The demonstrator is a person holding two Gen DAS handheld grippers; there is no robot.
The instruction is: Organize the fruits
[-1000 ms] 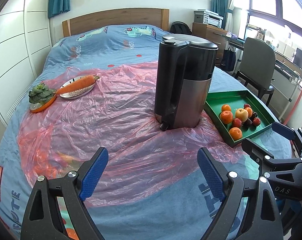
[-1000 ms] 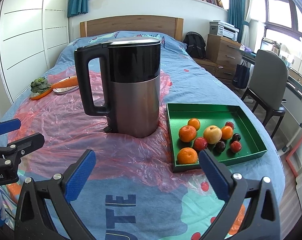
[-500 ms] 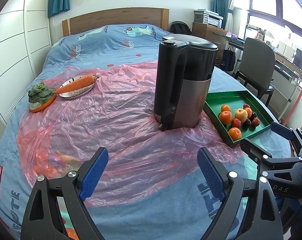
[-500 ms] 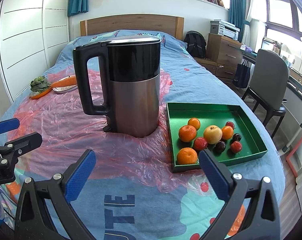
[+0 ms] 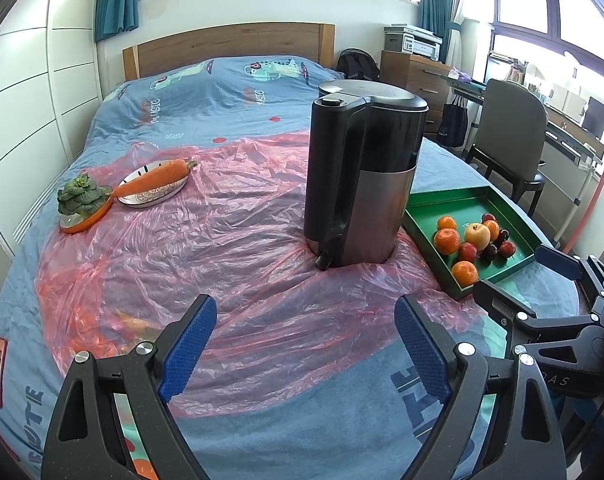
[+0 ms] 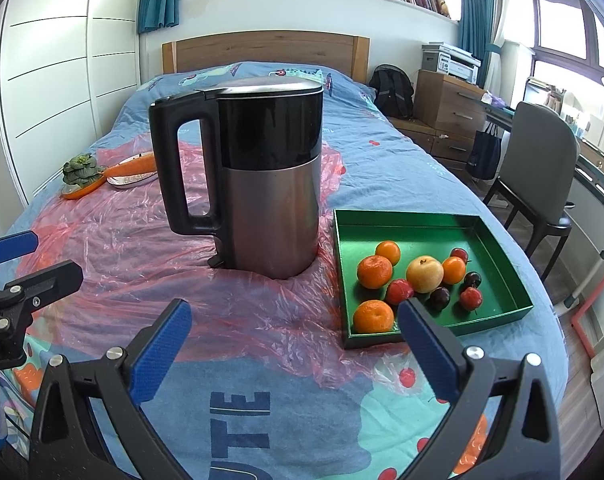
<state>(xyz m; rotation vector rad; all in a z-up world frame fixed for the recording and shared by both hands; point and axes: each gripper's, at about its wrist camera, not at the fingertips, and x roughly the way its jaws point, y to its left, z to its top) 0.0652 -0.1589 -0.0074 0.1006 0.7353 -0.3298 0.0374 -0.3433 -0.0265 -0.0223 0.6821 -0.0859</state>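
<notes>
Left gripper (image 5: 306, 344): pitched downward over the near part of the bed (image 5: 205, 92), blue-padded jaws spread wide, nothing between them. Right gripper (image 6: 295, 344): same downward pitch, jaws wide and empty, its right finger overlapping the near edge of the green tray (image 6: 498, 248) in its own view. Bed: blue printed cover, crumpled pink plastic sheet (image 5: 229, 240) laid over the middle. Electric kettle (image 6: 261, 176): black upper body, steel lower body, upright on the sheet just left of the tray, handle toward the left gripper. Green tray: shallow, square, on the bed's right side, holding all the fruit clustered toward its near half. Fruit: one yellow apple (image 6: 424, 274), four mandarins (image 6: 374, 271), several small red and dark plums or cherries (image 6: 439, 298). Far left on the sheet: carrot (image 5: 157, 178) across a small plate (image 5: 141, 200), leafy green vegetable (image 5: 81, 196) on an orange dish, touching. Grey chair (image 6: 542, 160) beside the bed.
</notes>
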